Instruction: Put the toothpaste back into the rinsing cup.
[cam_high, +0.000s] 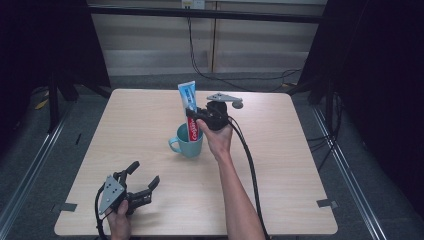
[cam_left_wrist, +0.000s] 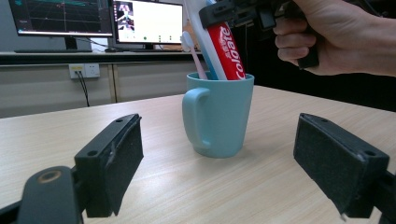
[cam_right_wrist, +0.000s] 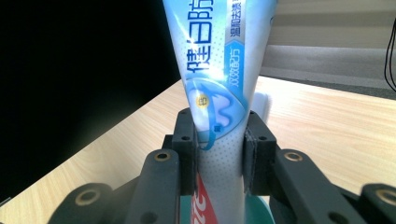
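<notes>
A teal mug (cam_high: 187, 142) (cam_left_wrist: 217, 114) stands near the middle of the wooden table (cam_high: 280, 165). A toothpaste tube (cam_high: 189, 110) (cam_left_wrist: 226, 51) (cam_right_wrist: 219, 84) stands upright with its lower end in the mug, next to a toothbrush (cam_left_wrist: 194, 53). My right gripper (cam_high: 196, 116) (cam_right_wrist: 218, 154) is shut on the tube's middle, just above the mug's rim. My left gripper (cam_high: 142, 175) (cam_left_wrist: 219, 163) rests open near the table's front left corner and points at the mug, with nothing between its pads.
Monitors (cam_left_wrist: 93, 21) stand on a desk beyond the table in the left gripper view. A black cable (cam_high: 250, 170) trails from the right gripper along the forearm. Dark curtains flank the table on both sides.
</notes>
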